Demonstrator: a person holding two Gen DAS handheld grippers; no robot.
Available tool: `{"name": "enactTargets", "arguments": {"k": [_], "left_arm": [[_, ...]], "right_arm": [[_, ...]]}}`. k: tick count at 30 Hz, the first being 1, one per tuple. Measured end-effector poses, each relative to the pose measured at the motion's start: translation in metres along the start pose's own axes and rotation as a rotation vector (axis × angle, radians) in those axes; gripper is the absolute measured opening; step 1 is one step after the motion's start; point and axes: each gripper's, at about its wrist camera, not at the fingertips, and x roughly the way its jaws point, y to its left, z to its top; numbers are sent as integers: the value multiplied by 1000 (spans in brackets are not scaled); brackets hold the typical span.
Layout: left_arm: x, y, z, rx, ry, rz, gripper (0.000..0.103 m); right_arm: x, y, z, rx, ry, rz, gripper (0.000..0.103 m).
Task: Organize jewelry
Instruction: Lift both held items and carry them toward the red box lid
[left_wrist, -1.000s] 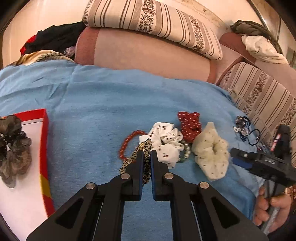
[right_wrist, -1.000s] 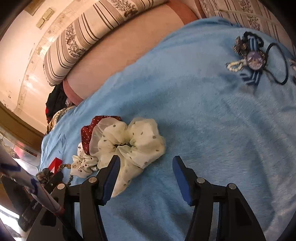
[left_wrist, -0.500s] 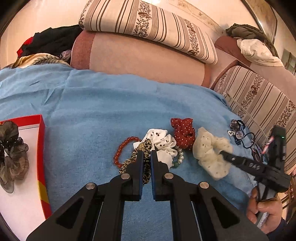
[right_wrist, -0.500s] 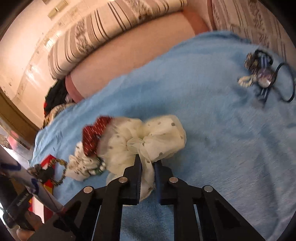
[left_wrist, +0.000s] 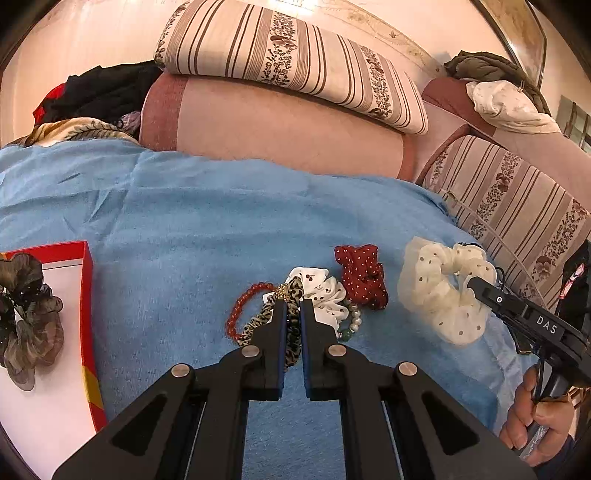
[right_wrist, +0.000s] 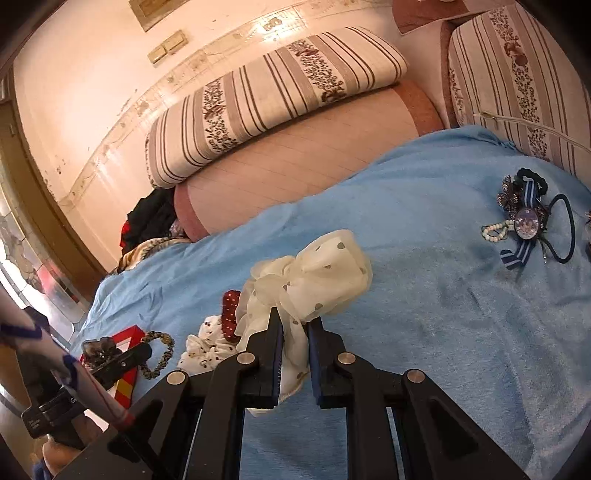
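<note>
My left gripper (left_wrist: 292, 306) is shut on a leopard-print scrunchie (left_wrist: 291, 328) lying on the blue blanket (left_wrist: 184, 229). Beside it lie a red bead bracelet (left_wrist: 240, 310), a white cherry-print scrunchie (left_wrist: 325, 291), a pearl bracelet (left_wrist: 351, 325) and a red polka-dot scrunchie (left_wrist: 362, 273). My right gripper (right_wrist: 295, 325) is shut on a cream dotted scrunchie (right_wrist: 314, 273) and holds it lifted off the blanket; it also shows in the left wrist view (left_wrist: 443, 291). A red-edged white box (left_wrist: 86, 314) at the left holds a brown sheer scrunchie (left_wrist: 26, 317).
A blue ribbon brooch with pearls (right_wrist: 524, 225) and a dark hair elastic (right_wrist: 565, 236) lie at the right on the blanket (right_wrist: 424, 295). Striped cushions (left_wrist: 295, 70) and a pink bolster (left_wrist: 277, 125) line the back. Clothes (left_wrist: 96, 92) are piled at the far left.
My right gripper closed on the cream scrunchie and lifted it up and to the right, away from the pile. My left gripper stayed shut on the leopard scrunchie.
</note>
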Motion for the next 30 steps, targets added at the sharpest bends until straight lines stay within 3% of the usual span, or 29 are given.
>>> {"name": "enactTargets", "arguments": {"k": [14,30], "left_arm": [[-6,-6,1,19,2,7,7],[-51,6,3,10,-48,18,7]], "right_arm": [[-4,20,-8,-51,6,74,13],[-13,57,-26,-119,15,125,13]]}}
